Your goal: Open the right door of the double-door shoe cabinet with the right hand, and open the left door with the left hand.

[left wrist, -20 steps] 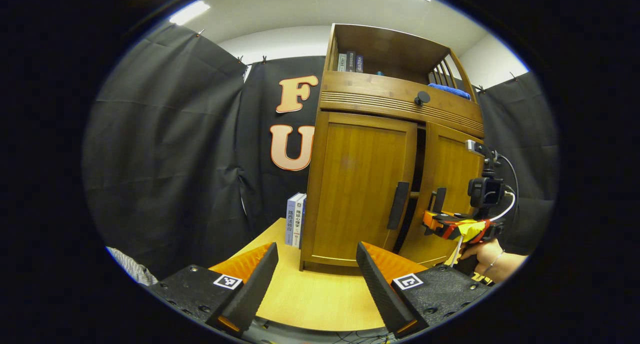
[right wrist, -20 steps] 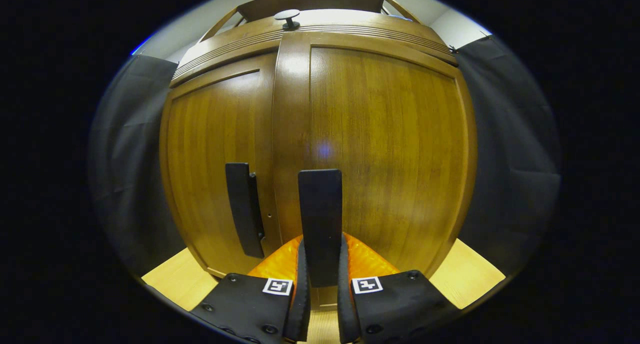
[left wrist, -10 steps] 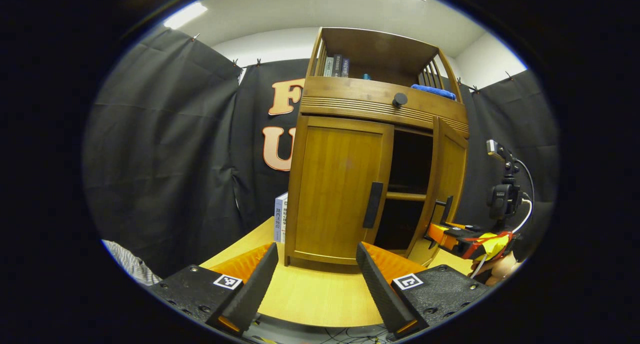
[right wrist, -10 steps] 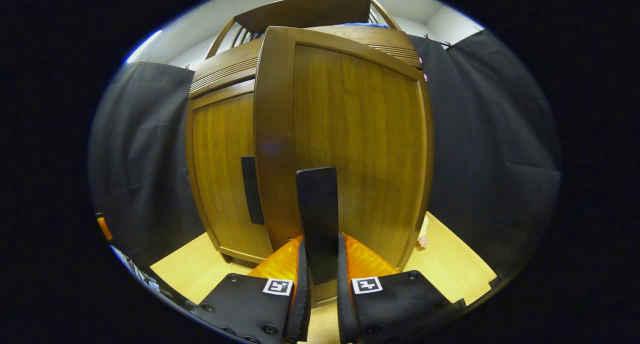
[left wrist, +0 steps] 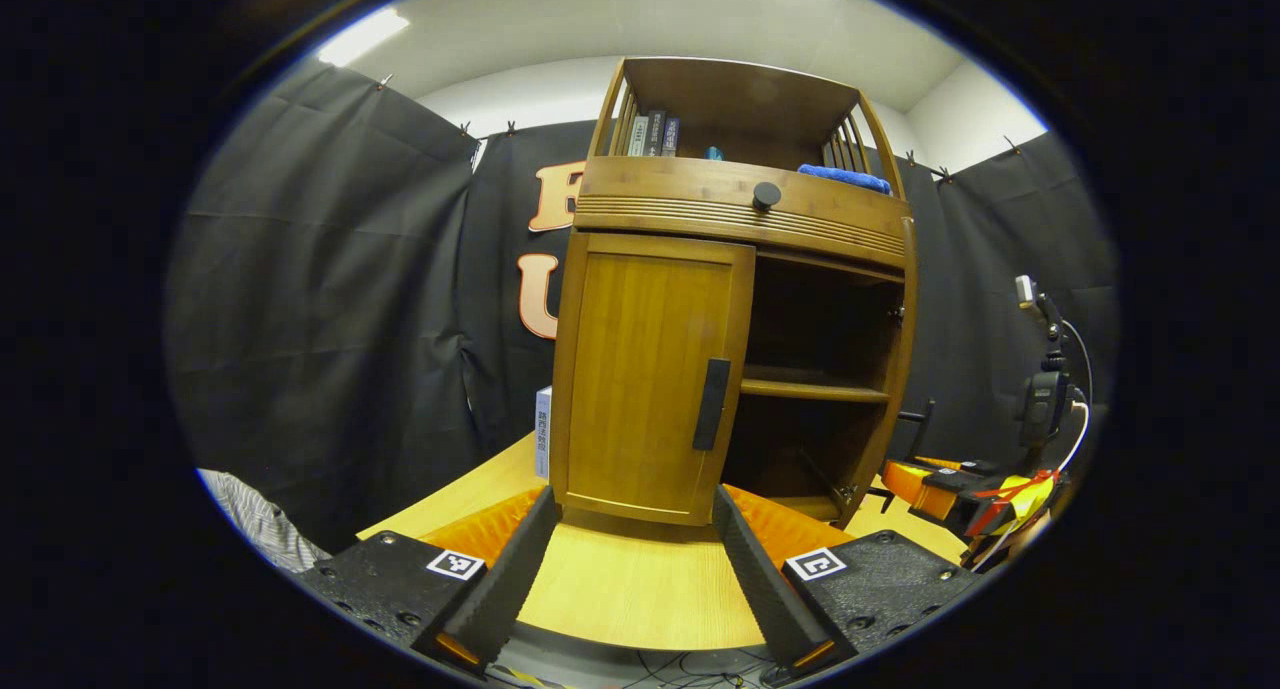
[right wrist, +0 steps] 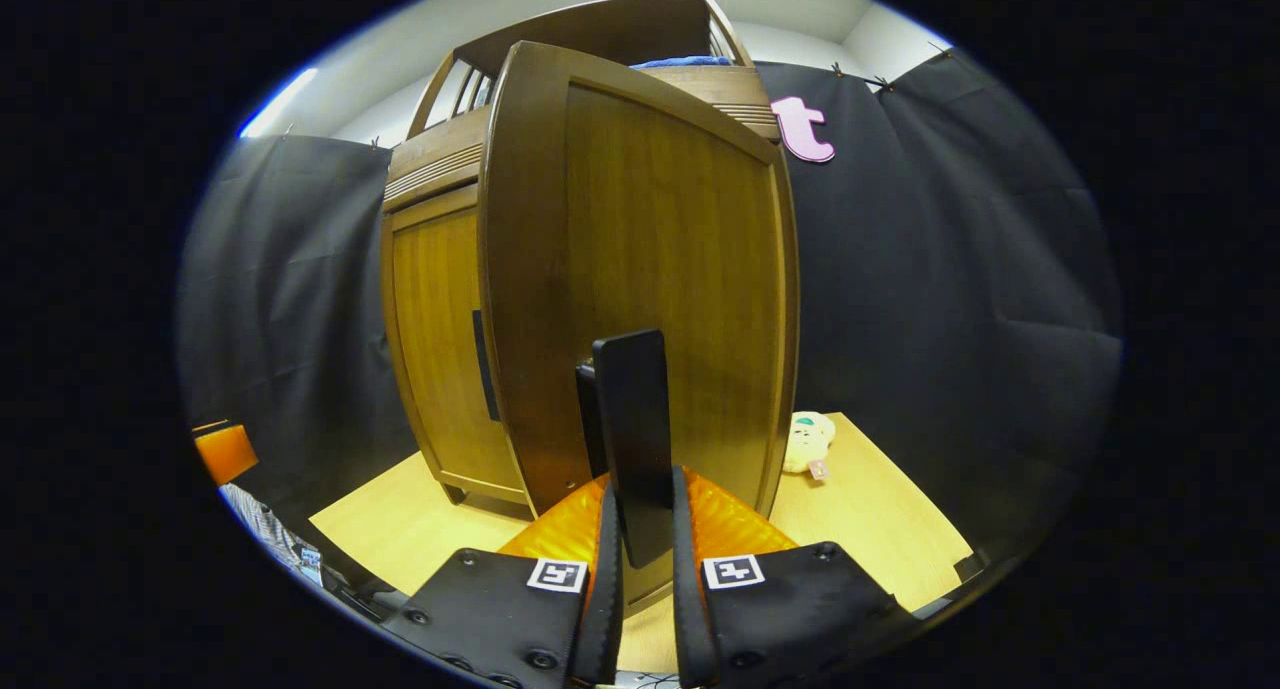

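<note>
Currently my right gripper (right wrist: 640,579) is clamped on the right door handle (right wrist: 632,439), both fingers pressing its flat sides, the handle standing upright straight ahead between them. Right door (right wrist: 650,269) is swung wide out from the shoe cabinet (left wrist: 700,209); its outer face fills the space directly beyond my right fingers. Past the door's far edge, to the right of my right gripper, a small plush toy (right wrist: 808,441) lies on the table (right wrist: 880,529), near the door but apart from it.

My left gripper (left wrist: 630,579) hangs free, fingers spread wide, gripping nothing. Left door (left wrist: 645,369) sits closed, ahead and slightly above the gap between my left fingers, well apart from them. Left door handle (left wrist: 711,405) is upright at the door's inner edge, ahead and a little to the right of my left gripper's centre line. Beyond it the open right half shows a shelf (left wrist: 815,389) inside. In the left gripper view my right gripper sits far right, low, beside the open door edge.

Books (left wrist: 650,134) and a blue cloth (left wrist: 843,177) rest on the cabinet's top shelf; another book (left wrist: 543,432) stands beside the cabinet's left wall.
</note>
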Demonstrator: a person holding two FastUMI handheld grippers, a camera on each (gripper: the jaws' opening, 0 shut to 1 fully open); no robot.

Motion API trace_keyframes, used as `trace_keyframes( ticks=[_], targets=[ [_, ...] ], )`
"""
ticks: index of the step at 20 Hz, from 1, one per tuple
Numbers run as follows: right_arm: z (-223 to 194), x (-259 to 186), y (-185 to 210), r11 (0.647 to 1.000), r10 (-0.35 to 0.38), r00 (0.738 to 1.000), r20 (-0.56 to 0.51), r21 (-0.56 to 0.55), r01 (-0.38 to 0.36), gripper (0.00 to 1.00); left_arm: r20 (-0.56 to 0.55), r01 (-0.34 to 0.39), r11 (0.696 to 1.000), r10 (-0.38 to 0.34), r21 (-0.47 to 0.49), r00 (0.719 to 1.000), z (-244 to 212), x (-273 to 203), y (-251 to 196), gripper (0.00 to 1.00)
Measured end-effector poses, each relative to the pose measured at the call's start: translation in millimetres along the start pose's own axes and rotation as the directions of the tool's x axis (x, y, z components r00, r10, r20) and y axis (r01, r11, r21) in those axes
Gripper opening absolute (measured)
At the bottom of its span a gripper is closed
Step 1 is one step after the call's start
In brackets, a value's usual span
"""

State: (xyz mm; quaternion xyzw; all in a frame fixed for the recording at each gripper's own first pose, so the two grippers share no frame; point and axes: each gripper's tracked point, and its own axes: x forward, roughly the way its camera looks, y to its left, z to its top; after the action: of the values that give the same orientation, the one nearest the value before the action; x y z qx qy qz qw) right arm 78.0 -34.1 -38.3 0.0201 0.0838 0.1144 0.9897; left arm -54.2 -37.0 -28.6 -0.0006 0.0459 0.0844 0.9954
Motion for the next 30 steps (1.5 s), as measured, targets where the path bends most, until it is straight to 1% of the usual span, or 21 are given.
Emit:
trace_keyframes(
  ticks=[1,4,5,6,8,9,10,11,12,13,14,16,19,20,21,22,23,24,25,28,30],
  targets=[
    [0,-4,-5,1.0,-0.008,1.0,0.0,-0.006,0.008,0.34,-0.005,0.009,1.0,-0.009,-0.002,1.0,-3,0,-7,0.92],
    [-4,-15,-23,0.999,-0.032,0.999,-0.005,-0.016,0.032,0.24,-0.008,0.034,0.999,-0.034,-0.004,0.999,-3,5,-24,0.95],
    [-6,-17,-27,0.999,-0.036,0.999,-0.013,-0.012,0.036,0.24,-0.005,0.04,0.999,-0.04,-0.001,0.999,-3,6,-28,0.92],
    [-8,-19,-31,0.999,-0.038,0.999,-0.024,-0.003,0.038,0.24,-0.001,0.046,0.999,-0.046,0.005,0.999,-1,7,-32,0.95],
    [-6,-28,-40,0.998,-0.062,0.998,-0.026,0.018,0.062,0.25,0.002,0.053,0.998,-0.053,0.022,0.999,-2,10,-38,0.92],
    [-11,-31,-49,0.997,-0.076,0.996,-0.039,0.011,0.077,0.27,-0.001,0.057,0.998,-0.057,0.029,0.998,-4,11,-41,0.93],
    [-9,-36,-53,0.997,-0.081,0.996,-0.031,0.008,0.081,0.21,-0.002,0.06,0.998,-0.06,0.032,0.998,-5,11,-43,0.95],
    [-11,-42,-59,0.996,-0.083,0.996,-0.029,0.012,0.084,0.21,-0.004,0.065,0.997,-0.065,0.034,0.998,-5,12,-45,0.92],
    [-12,-48,-67,0.994,-0.104,0.994,-0.032,0.022,0.104,0.21,-0.005,0.07,0.997,-0.07,0.038,0.998,-6,13,-48,0.92],
    [-12,-50,-74,0.992,-0.118,0.993,-0.029,0.029,0.119,0.16,-0.004,0.074,0.996,-0.074,0.043,0.997,-5,15,-49,0.92],
    [-13,-55,-81,0.991,-0.127,0.991,-0.034,0.038,0.129,0.16,-0.001,0.077,0.996,-0.077,0.045,0.997,-4,18,-51,0.92],
    [-9,-61,-89,0.989,-0.133,0.991,-0.034,0.064,0.135,0.16,-0.003,0.083,0.996,-0.083,0.045,0.997,-4,25,-54,0.95],
    [-2,-73,-104,0.985,-0.159,0.987,-0.016,0.06,0.16,0.16,0.01,0.093,0.995,-0.093,0.048,0.996,2,35,-59,0.92],
    [-2,-76,-111,0.983,-0.172,0.985,-0.015,0.058,0.173,0.22,0.015,0.094,0.994,-0.095,0.053,0.995,5,39,-61,0.92],
    [-2,-78,-117,0.981,-0.186,0.982,-0.013,0.061,0.186,0.22,0.02,0.098,0.994,-0.099,0.057,0.995,6,42,-64,0.92],
    [-1,-81,-125,0.978,-0.198,0.98,-0.012,0.069,0.198,0.16,0.022,0.101,0.993,-0.103,0.059,0.994,8,46,-66,0.92],
    [-1,-84,-131,0.975,-0.208,0.978,-0.011,0.075,0.208,0.16,0.024,0.104,0.993,-0.106,0.06,0.994,8,48,-68,0.92],
    [0,-86,-136,0.973,-0.217,0.976,-0.01,0.079,0.217,0.22,0.029,0.106,0.993,-0.108,0.061,0.994,9,50,-69,0.92],
    [1,-89,-142,0.971,-0.225,0.974,-0.007,0.081,0.225,0.13,0.032,0.106,0.992,-0.108,0.062,0.994,10,53,-71,0.92],
    [0,-101,-164,0.963,-0.262,0.965,-0.001,0.072,0.261,0.09,0.034,0.105,0.992,-0.108,0.064,0.994,10,62,-76,0.92],
    [2,-108,-181,0.955,-0.287,0.958,0.0,0.077,0.286,0.08,0.036,0.105,0.992,-0.107,0.07,0.994,11,70,-79,0.95]
  ],
)
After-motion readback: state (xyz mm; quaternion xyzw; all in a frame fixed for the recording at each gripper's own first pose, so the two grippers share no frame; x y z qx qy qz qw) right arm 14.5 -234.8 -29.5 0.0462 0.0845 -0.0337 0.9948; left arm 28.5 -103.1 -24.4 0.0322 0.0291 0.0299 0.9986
